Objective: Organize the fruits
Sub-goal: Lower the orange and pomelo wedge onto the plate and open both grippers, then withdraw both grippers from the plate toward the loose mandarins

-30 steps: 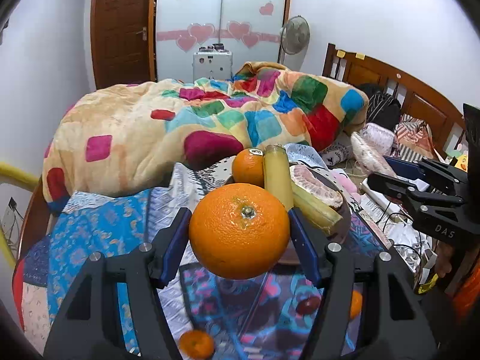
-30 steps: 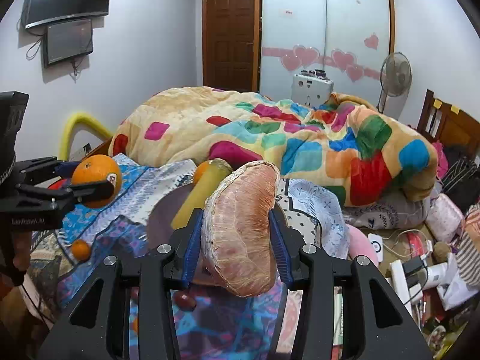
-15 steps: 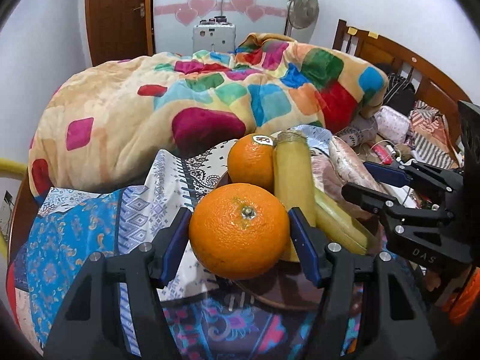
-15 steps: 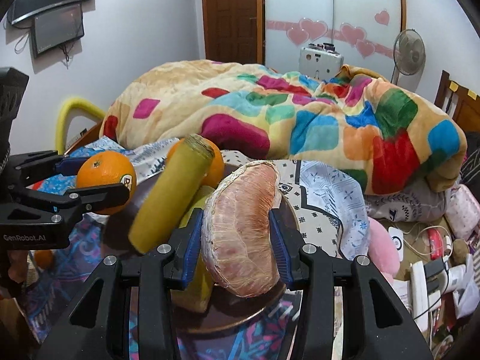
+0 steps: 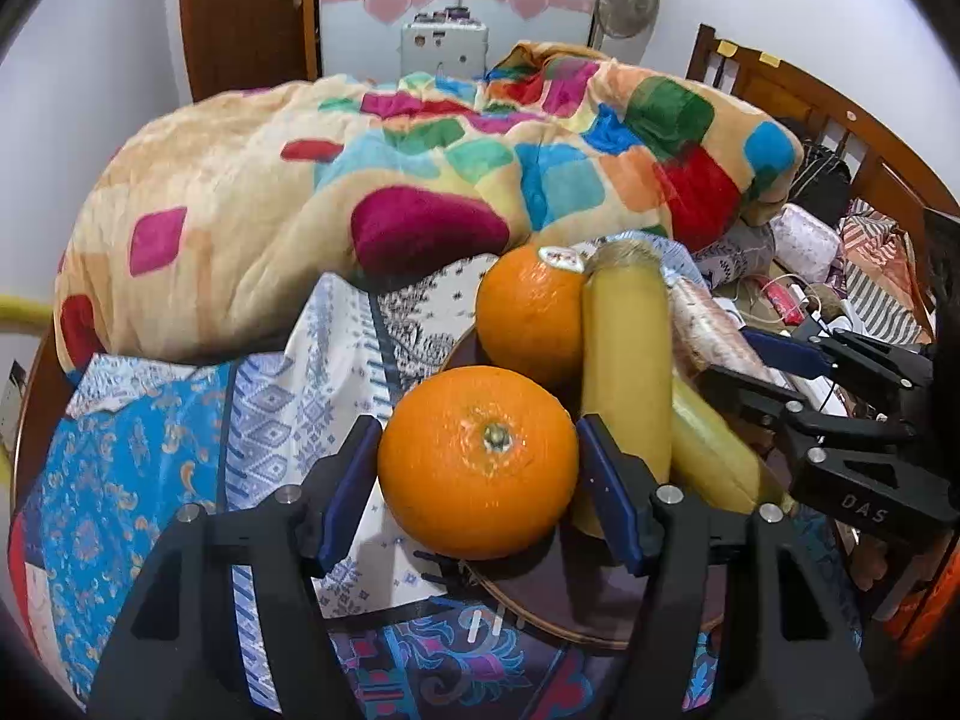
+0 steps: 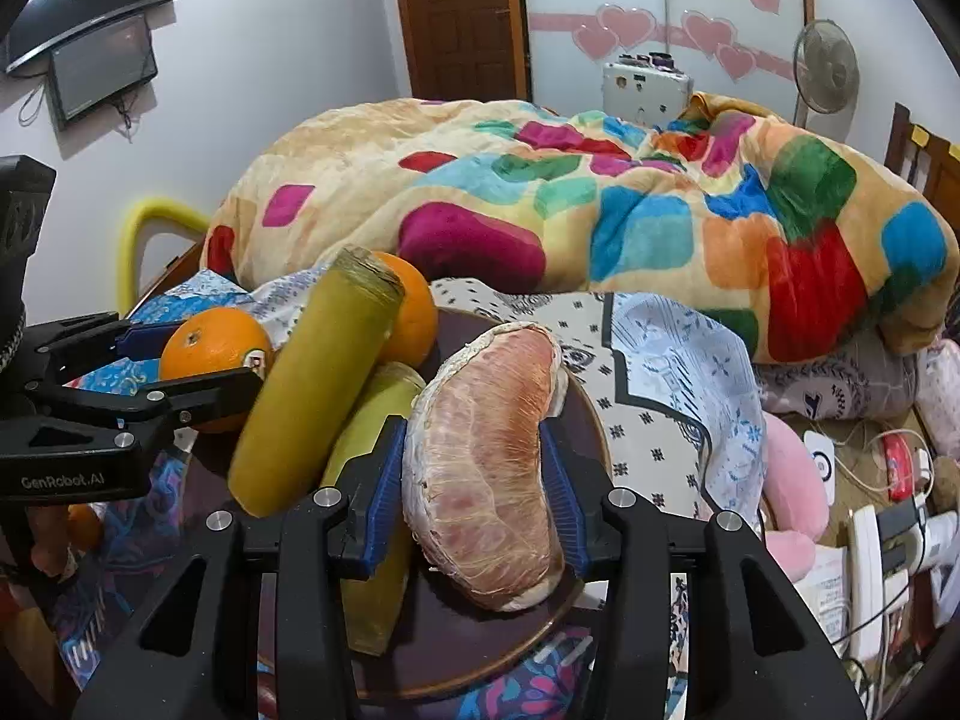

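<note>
My left gripper [image 5: 477, 468] is shut on a large orange [image 5: 478, 461] and holds it low over the left edge of a dark round plate [image 5: 540, 612]. On the plate lie a second orange [image 5: 528, 318] and two yellow-green cane sticks [image 5: 627, 372]. My right gripper [image 6: 474, 474] is shut on a peeled pink pomelo segment [image 6: 486, 462] over the right side of the same plate [image 6: 456, 660]. In the right wrist view the left gripper [image 6: 138, 387] shows at the left with its orange [image 6: 213, 348], beside the sticks [image 6: 312, 384].
The plate rests on patterned blue cloths [image 5: 150, 420] in front of a heaped colourful blanket [image 5: 420, 168]. A small orange [image 6: 84, 525] lies low at the left. Cables, a power strip [image 6: 870, 564] and a pink toy [image 6: 792, 480] clutter the right side.
Both grippers have come down and forward toward the plate, each with its fruit still held. The plate and its fruit now look closer in both views.
</note>
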